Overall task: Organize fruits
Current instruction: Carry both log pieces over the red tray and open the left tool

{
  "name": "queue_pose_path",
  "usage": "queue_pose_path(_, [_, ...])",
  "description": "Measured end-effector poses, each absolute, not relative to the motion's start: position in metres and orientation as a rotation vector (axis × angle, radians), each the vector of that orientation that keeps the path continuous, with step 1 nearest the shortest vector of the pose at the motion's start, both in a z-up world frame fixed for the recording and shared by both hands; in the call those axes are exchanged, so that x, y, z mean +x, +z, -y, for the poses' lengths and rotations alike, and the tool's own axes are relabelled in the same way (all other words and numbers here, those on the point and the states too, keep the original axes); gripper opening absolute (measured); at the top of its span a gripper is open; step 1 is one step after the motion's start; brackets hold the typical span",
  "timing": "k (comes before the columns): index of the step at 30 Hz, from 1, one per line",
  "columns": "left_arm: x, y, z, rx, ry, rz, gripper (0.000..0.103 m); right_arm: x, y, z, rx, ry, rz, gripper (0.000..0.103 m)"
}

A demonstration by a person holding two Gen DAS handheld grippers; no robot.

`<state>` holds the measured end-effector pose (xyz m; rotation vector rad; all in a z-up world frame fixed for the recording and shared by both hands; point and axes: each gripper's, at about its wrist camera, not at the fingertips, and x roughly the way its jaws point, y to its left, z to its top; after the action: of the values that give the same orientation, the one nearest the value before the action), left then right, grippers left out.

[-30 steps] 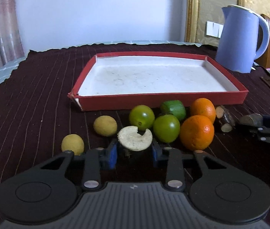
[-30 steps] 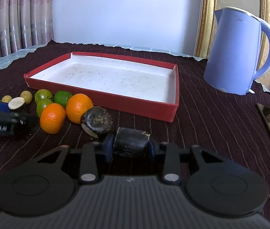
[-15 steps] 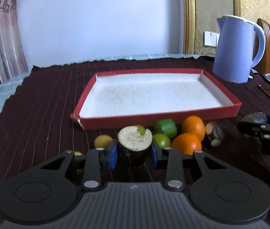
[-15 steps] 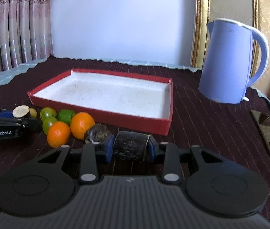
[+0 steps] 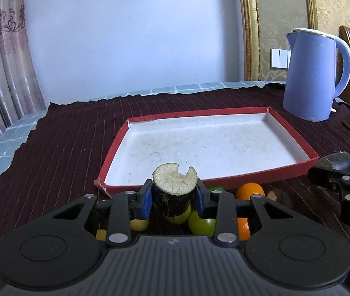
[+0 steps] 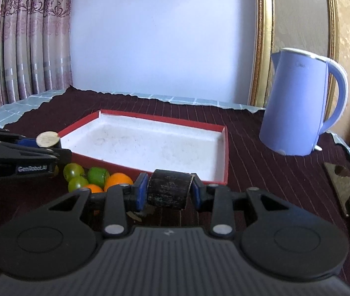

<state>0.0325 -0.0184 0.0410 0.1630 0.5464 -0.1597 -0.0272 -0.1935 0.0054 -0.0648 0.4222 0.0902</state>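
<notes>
Cloth (image 5: 58, 148): dark maroon with thin stripes, spread over the table under everything.
Tray (image 5: 115, 145): red rim, white floor, lying flat at 12 o'clock from both grippers.
Kettle (image 5: 310, 74): blue, upright on the cloth at 2 o'clock from the tray.
Left gripper (image 5: 174, 198): fingers clamped on a dark cane piece (image 5: 175, 190) held upright, pale notched cut face on top, lifted over the fruit pile just short of the tray's near rim.
Right gripper (image 6: 168, 192): fingers clamped on a second dark piece (image 6: 168, 192) lying crosswise, raised by the tray's near right corner.
Fruit pile: 2 oranges (image 6: 118, 179), 3 green fruits (image 6: 73, 170) and small yellow ones (image 5: 139, 224) on the cloth against the tray's near wall, at 6 o'clock from it.
</notes>
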Motion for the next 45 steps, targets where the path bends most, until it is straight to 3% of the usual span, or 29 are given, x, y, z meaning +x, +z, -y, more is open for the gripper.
queue_pose_path(45, [0.115,0.048,0.042,0.232,-0.083,-0.634,0.033,0.039,0.029,0.192,-0.097,0.098,-0.39,0.034])
